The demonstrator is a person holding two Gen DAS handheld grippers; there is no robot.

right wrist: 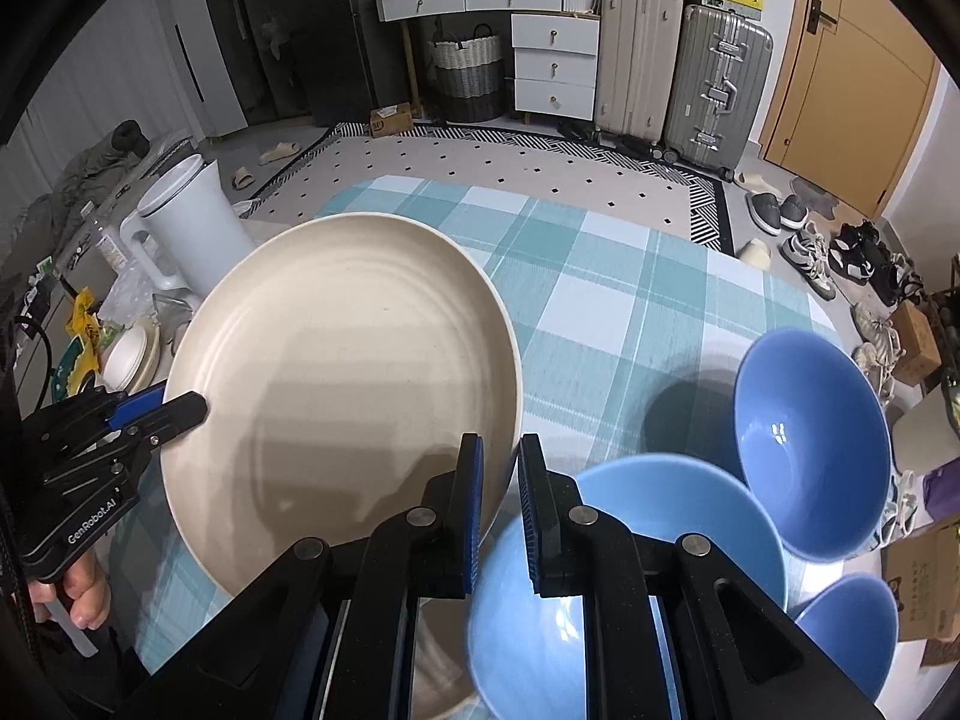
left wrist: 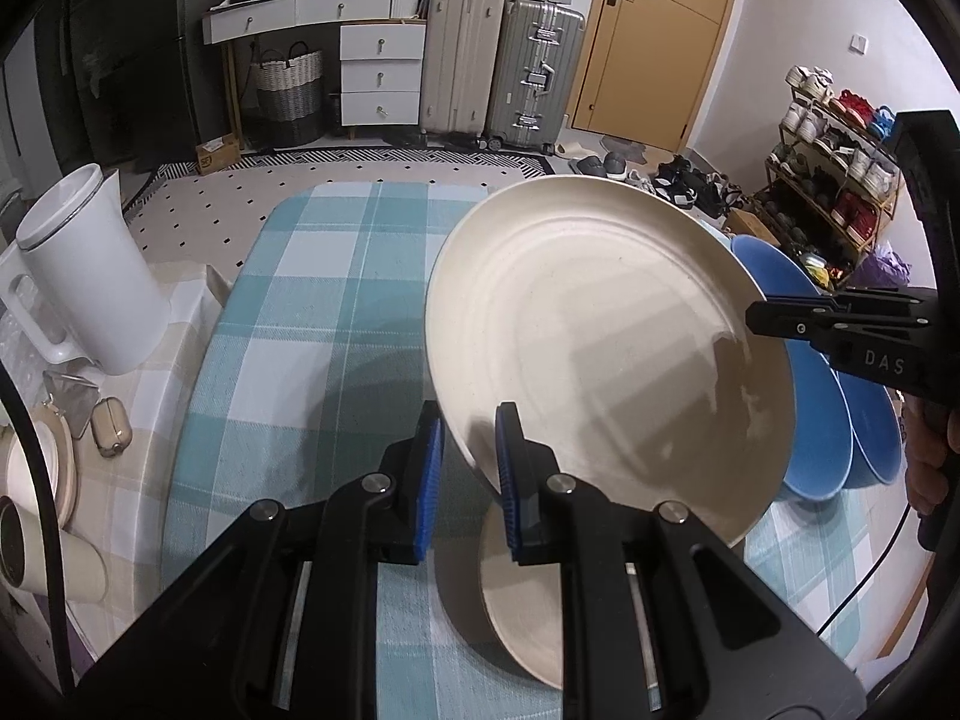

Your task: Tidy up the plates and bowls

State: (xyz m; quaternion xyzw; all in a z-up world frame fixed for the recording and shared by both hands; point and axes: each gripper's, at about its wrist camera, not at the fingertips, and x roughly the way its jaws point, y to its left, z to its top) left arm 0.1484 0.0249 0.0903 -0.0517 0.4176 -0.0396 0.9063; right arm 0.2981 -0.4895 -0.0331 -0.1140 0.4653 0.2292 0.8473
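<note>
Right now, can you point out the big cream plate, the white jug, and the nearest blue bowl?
big cream plate (right wrist: 342, 372), right wrist view, on its flat inner face.
white jug (left wrist: 90, 276), left wrist view, on its side wall.
nearest blue bowl (right wrist: 660, 516), right wrist view, on its inner wall.

Both views are bright and evenly lit, and quite sharp. A soft shadow lies on the checked cloth (left wrist: 312, 324) just ahead of the jaws. Small glare spots shine inside the blue bowl (right wrist: 810, 450). Fisheye distortion bends the edges, and the corners are black.
</note>
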